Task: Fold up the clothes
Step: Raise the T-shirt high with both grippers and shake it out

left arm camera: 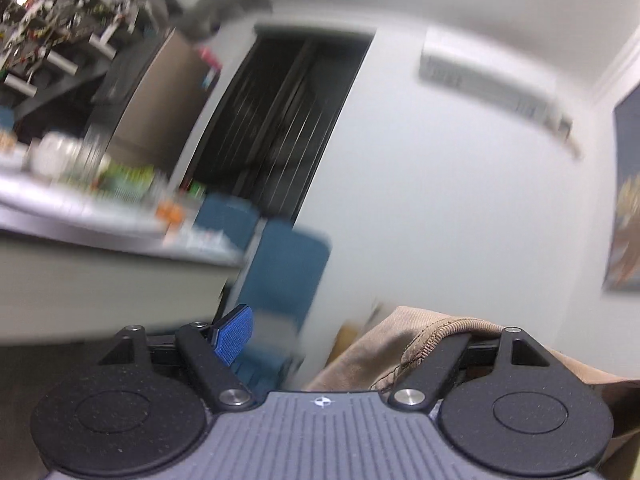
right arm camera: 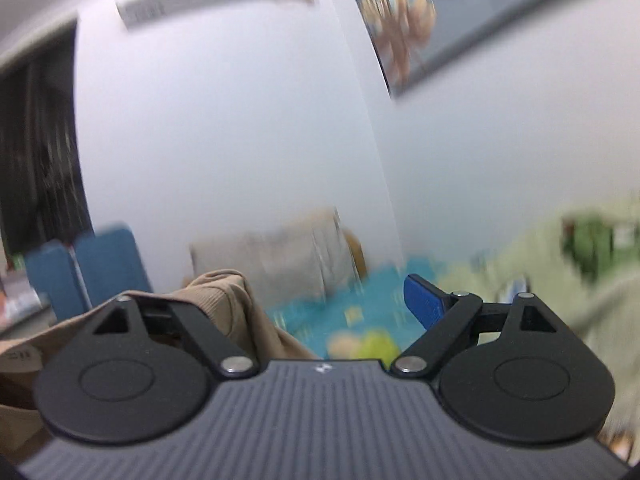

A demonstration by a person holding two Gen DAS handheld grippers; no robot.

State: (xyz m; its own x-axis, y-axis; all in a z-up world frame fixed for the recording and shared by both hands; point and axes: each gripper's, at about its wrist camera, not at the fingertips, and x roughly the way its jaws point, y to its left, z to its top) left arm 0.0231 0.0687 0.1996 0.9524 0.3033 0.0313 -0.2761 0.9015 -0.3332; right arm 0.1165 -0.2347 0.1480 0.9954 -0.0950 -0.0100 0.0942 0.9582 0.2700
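Note:
A tan garment hangs over both grippers. In the left wrist view its ribbed hem (left arm camera: 432, 340) drapes over the right finger and hides it; the blue left fingertip (left arm camera: 234, 334) shows far out to the side. My left gripper (left arm camera: 340, 340) stands wide open. In the right wrist view the tan garment (right arm camera: 224, 296) covers the left finger; the blue right fingertip (right arm camera: 422, 304) shows far out to the side. My right gripper (right arm camera: 320, 308) stands wide open. Both views are blurred and tilted up toward the walls.
A cluttered grey table (left arm camera: 120, 216) and blue chairs (left arm camera: 284, 276) are at left, a dark doorway (left arm camera: 280, 120) behind. A wall air conditioner (left arm camera: 492, 84) and a framed picture (right arm camera: 412, 24) hang on white walls. A beige sofa (right arm camera: 280, 256) and a colourful mat (right arm camera: 372, 316) lie ahead.

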